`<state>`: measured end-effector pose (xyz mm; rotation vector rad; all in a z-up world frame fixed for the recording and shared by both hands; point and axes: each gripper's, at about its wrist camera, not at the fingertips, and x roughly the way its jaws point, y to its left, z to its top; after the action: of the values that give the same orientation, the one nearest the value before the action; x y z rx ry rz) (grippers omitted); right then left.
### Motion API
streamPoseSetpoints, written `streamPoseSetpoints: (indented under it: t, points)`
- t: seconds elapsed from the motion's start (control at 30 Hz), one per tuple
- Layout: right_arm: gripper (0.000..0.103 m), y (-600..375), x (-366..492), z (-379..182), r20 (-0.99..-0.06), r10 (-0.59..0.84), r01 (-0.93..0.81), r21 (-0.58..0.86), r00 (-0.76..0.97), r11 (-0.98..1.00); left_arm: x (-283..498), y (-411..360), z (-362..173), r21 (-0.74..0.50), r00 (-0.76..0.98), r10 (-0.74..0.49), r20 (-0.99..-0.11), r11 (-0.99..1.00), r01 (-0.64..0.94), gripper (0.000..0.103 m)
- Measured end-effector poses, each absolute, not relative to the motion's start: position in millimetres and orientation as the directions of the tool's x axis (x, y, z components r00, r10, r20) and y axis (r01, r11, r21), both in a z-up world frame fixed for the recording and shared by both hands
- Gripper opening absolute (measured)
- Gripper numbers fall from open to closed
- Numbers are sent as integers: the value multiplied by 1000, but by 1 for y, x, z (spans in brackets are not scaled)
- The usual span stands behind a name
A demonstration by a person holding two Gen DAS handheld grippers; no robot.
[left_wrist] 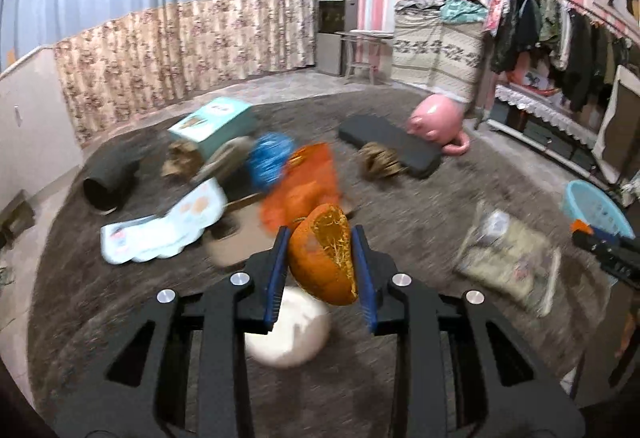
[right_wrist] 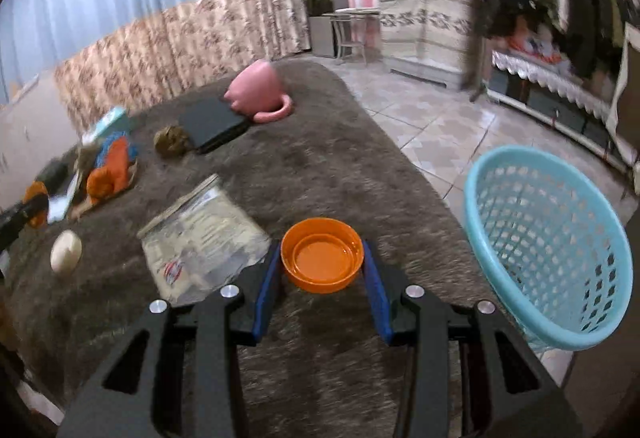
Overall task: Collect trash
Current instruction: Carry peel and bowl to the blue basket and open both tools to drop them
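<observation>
two pieces of trash are in hand at once. the left gripper (left_wrist: pixel 320 258) has its jaws clenched on a torn orange peel (left_wrist: pixel 326 258), lifted above the brown rug (left_wrist: pixel 400 190) with a white egg-like ball (left_wrist: pixel 288 334) below it. the right gripper (right_wrist: pixel 322 258) grasps an orange plastic lid (right_wrist: pixel 322 254) between its blue pads, near the pale blue mesh basket (right_wrist: pixel 552 238) at the rug's edge. this looks like the carry step; next, each load needs bringing over the basket's mouth before the jaws let go. a clear zip bag (right_wrist: pixel 200 234), crumpled paper and wrappers remain on the rug.
</observation>
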<state>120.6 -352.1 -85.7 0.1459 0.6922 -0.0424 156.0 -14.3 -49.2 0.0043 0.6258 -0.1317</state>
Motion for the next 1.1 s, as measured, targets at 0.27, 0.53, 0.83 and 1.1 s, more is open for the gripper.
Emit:
streamPoseSetpoints:
  t: [0.27,0.53,0.83,1.1]
  points:
    - [40,-433,126,-26,-538,-137,221,96,832,971,185,-95,-9,-56,835,-243,-494,967,248,30]
    - [40,-525,97,-44,-530,-323,440,107,784,892,198,-225,-4,-28,781,-388,-489,902,430,30]
    - [40,-584,71,-62,-550,-409,573,161,728,804,189,-366,-45,-117,620,-555,-555,790,602,30]
    - [40,-605,65,-74,-563,-417,605,195,713,772,197,-438,-79,-79,547,-564,-619,738,670,32]
